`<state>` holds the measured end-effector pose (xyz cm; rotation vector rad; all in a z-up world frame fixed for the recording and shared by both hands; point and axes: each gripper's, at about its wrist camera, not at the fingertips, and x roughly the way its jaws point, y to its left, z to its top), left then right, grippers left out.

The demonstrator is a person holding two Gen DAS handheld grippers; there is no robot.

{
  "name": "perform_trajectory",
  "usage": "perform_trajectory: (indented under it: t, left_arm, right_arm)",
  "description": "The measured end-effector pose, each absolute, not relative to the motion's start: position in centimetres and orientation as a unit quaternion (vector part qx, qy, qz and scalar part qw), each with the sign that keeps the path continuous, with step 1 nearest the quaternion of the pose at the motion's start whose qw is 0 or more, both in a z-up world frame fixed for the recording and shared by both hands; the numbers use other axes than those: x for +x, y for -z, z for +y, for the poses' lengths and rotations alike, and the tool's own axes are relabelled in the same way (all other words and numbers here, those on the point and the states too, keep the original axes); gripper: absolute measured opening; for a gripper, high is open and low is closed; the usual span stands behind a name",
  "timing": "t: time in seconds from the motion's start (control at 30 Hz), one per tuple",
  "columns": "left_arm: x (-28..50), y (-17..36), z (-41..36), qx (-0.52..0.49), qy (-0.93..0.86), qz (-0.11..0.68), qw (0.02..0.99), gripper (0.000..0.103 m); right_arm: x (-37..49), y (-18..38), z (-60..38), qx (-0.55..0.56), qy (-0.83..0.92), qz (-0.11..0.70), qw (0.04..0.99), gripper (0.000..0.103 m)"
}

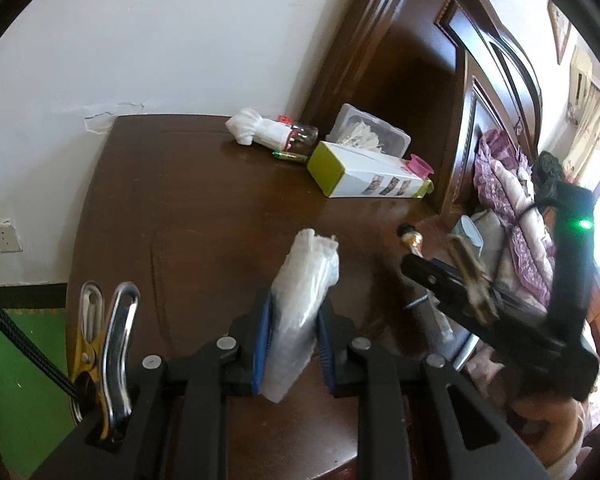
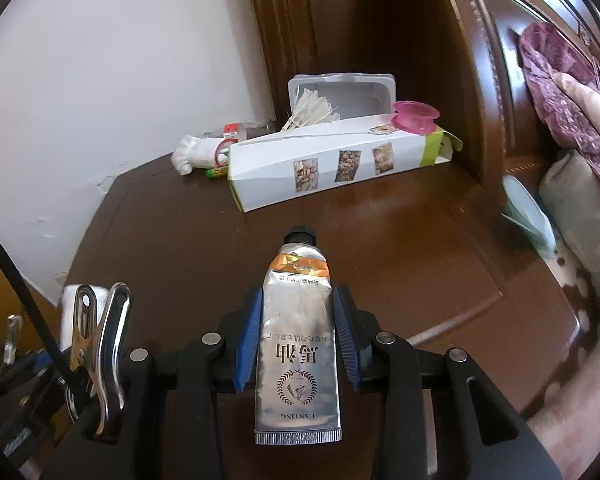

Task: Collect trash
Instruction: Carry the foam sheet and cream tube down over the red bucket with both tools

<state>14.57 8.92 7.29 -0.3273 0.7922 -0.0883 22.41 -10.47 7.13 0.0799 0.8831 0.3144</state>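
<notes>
My left gripper (image 1: 290, 320) is shut on a clear plastic packet (image 1: 304, 296) of white sticks, held above the dark wooden table (image 1: 188, 208). My right gripper (image 2: 298, 320) is shut on a silver cream tube (image 2: 298, 336) with a black cap, held above the same table (image 2: 400, 248). The right gripper also shows blurred at the right of the left wrist view (image 1: 452, 276). At the table's back lie a white and green carton (image 1: 368, 176) (image 2: 332, 164), a white wrapped bundle (image 1: 256, 130) (image 2: 192, 152) and a green battery (image 1: 290, 156).
A clear plastic tray (image 2: 340, 96) with white sticks stands behind the carton, and a pink cap (image 2: 414, 114) rests on the carton. A small jar (image 1: 304, 134) lies by the bundle. A dark wooden headboard (image 2: 480, 80) and bedding (image 2: 572, 112) lie right. A white wall (image 1: 140, 40) is behind.
</notes>
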Motion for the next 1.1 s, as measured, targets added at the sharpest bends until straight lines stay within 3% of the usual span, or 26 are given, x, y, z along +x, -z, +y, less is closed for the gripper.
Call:
perform_trajectory:
  t: [1.1]
  left_arm:
    - [4.7, -7.6, 0.9, -0.083, 0.138, 0.418, 0.894, 0.022]
  right_arm:
    - [3.9, -7.1, -19.3, 0.106, -0.163, 0.395, 0.898, 0.036]
